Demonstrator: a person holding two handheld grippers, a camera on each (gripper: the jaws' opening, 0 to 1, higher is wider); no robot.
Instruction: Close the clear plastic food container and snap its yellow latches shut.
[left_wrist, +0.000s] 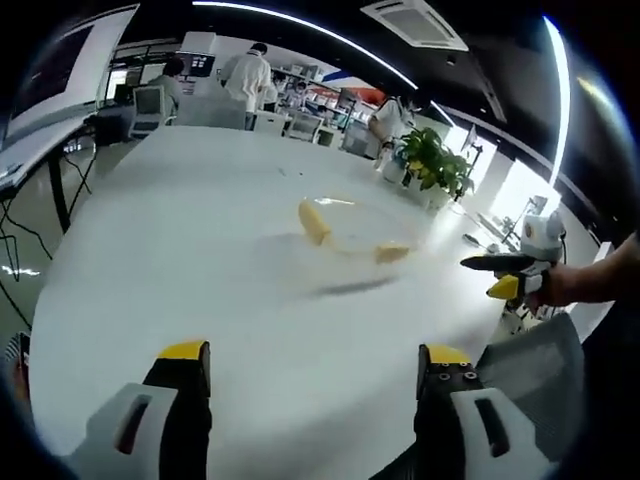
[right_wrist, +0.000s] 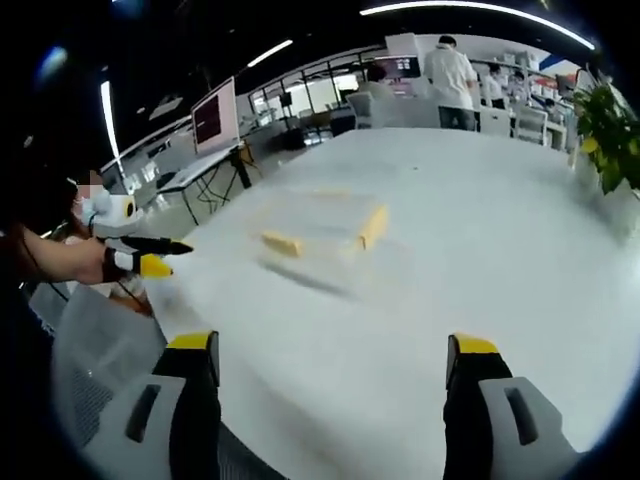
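Observation:
A clear plastic food container (left_wrist: 352, 229) with yellow latches (left_wrist: 313, 221) sits on the white table (left_wrist: 180, 250), some way beyond both grippers; it looks blurred. My left gripper (left_wrist: 315, 365) stands open near the table's edge with nothing between its yellow-tipped jaws. In the right gripper view the same container (right_wrist: 325, 226) lies ahead of my right gripper (right_wrist: 335, 360), which is open and holds nothing. The right gripper (left_wrist: 510, 275) enters the left gripper view from the right, held by a hand. The left gripper (right_wrist: 145, 255) enters the right gripper view from the left.
A potted plant (left_wrist: 432, 160) stands past the table's far right side. Desks, chairs, monitors and several people (left_wrist: 248, 78) are at the back of the room. A mesh chair back (left_wrist: 540, 355) sits near the table edge at lower right.

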